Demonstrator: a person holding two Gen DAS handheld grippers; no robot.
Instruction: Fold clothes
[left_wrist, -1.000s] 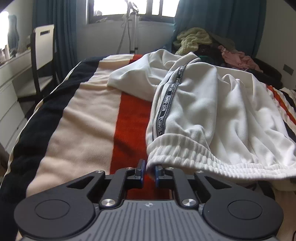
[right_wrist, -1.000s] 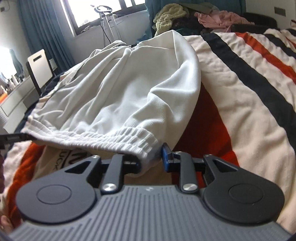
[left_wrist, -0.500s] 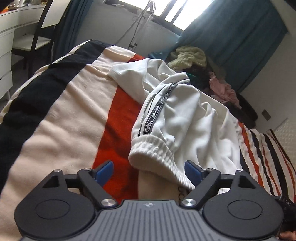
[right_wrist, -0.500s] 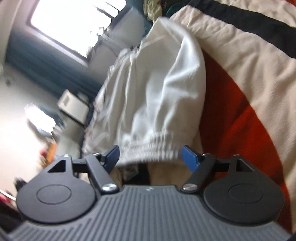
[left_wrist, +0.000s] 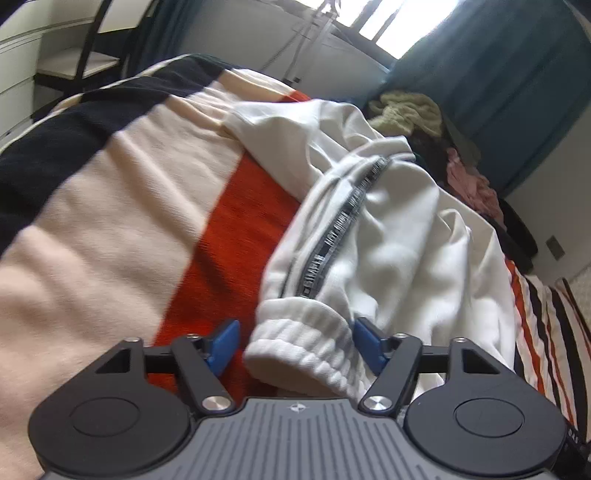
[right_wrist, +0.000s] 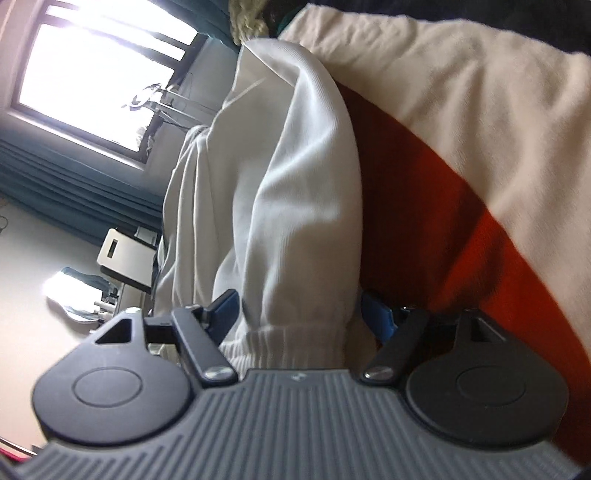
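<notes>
1. Here, a white garment with ribbed elastic hems lies bunched on a striped blanket of black, cream and orange bands; whether it is a jacket or trousers cannot be made out from the folds.
2. Dark printed tape runs along one seam; its lettering is too blurred to read.
3. Left gripper: jaws spread wide, blue pads either side of a ribbed cuff without clamping it. The cuff's underside is hidden behind the gripper body.
4. Right gripper: jaws likewise spread, the white fabric and its ribbed hem lying between the pads; the right-hand pad is partly covered by cloth, so contact there cannot be told.
5. The right wrist view is strongly tilted and smeared at the blanket edge.
6. Pile of other clothes, yellowish, dark and pink, sits at the far end of the bed, partly hidden by the white garment.
7. Teal curtains, a bright overexposed window and a chair, cut off by the frame, fill the background.
</notes>
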